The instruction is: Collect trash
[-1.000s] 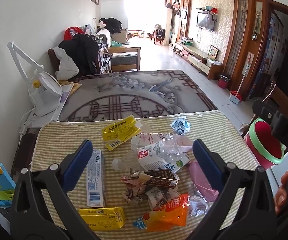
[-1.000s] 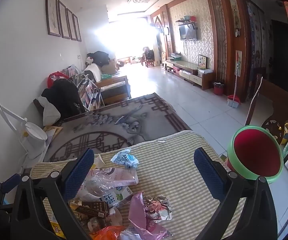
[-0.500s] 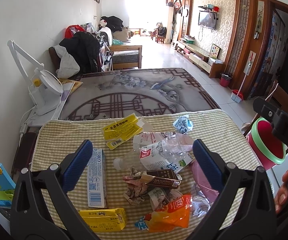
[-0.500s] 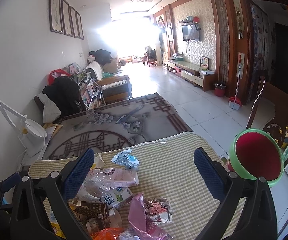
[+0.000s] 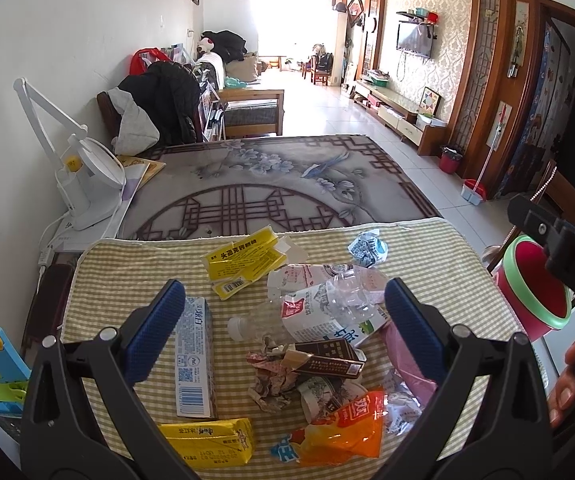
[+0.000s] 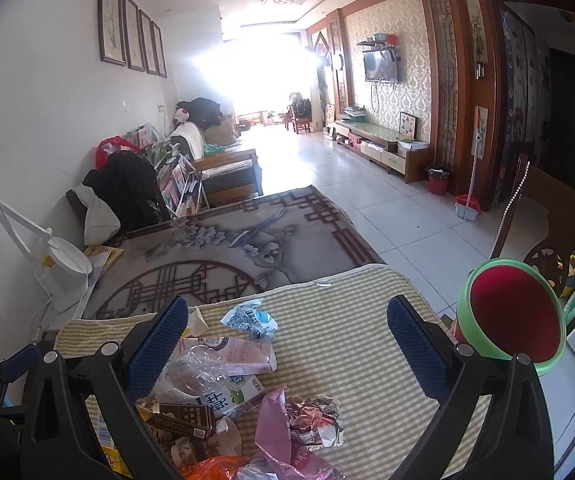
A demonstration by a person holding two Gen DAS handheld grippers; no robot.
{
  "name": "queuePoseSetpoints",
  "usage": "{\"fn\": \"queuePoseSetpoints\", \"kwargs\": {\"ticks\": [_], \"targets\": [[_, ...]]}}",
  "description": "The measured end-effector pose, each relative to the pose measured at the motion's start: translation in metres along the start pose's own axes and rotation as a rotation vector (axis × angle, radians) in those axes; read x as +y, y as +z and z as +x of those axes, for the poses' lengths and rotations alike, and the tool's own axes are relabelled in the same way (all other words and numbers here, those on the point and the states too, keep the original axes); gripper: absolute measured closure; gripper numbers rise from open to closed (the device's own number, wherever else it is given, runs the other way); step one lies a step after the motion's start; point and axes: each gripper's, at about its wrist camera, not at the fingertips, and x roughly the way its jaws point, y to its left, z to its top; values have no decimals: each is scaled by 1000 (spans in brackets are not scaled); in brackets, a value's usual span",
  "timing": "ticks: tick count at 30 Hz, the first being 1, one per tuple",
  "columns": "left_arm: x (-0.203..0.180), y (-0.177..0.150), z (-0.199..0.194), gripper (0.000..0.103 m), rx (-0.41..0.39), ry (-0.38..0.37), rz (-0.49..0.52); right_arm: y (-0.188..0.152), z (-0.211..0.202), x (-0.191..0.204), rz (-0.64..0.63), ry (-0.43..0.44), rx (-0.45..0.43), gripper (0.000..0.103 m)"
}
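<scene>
While little has shifted over the last second, we see in the left wrist view that our left gripper (image 5: 283, 312) has eased back a touch, so a little more of the striped cloth (image 5: 127, 264) on the bench shows; its jaws stand released, wide apart, grasping nothing. So collecting has not begun, we judge. Beneath it the trash lies heaped: a stiff toothpaste box (image 5: 193, 360), a crushed clear bottle (image 5: 327, 304), a milk carton (image 5: 327, 320), a flattened yellow box (image 5: 243, 258), a glossy orange wrapper (image 5: 347, 428), crumpled paper (image 5: 273, 380) and a dark cigarette pack (image 5: 327, 358). The red bin (image 5: 535, 288) with its green rim stands off the right edge.

Through the right wrist view our right gripper (image 6: 287, 344) has barely moved; it too hangs released over bare cloth, empty. A thin pink bag (image 6: 279, 432) and crinkled foil (image 6: 315, 420) lie near, a blue-white wrapper (image 6: 251, 318) farther off. The bin (image 6: 511, 316), round and smooth, waits well apart from the heap.
</scene>
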Motion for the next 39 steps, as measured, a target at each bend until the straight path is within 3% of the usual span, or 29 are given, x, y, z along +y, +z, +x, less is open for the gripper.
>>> {"fn": "queuePoseSetpoints", "kwargs": {"ticks": [7, 14, 17, 22, 28, 30, 31, 32, 34, 39], "targets": [[28, -6, 15, 5, 51, 47, -14, -2, 3, -4, 20, 5, 41, 7], [102, -45, 48, 7, 241, 123, -191, -7, 8, -8, 36, 11, 34, 7], [123, -66, 67, 18, 344, 93, -277, -9, 11, -4, 37, 22, 33, 7], [129, -81, 93, 18, 440, 9, -367, -11, 14, 7, 8, 44, 45, 7], [127, -72, 123, 18, 504, -40, -371, -15, 15, 13, -12, 54, 32, 7], [126, -74, 138, 19, 544, -25, -356, -17, 16, 13, -18, 45, 38, 7], [127, -76, 145, 27, 562, -12, -353, -17, 18, 14, -28, 38, 43, 7], [128, -80, 154, 48, 589, -3, -357, -18, 18, 14, -28, 37, 47, 7], [133, -87, 166, 65, 633, -18, -405, -18, 18, 15, -36, 30, 53, 7], [141, -66, 139, 66, 509, -28, -424, -23, 27, 19, -85, 22, 108, 7]]}}
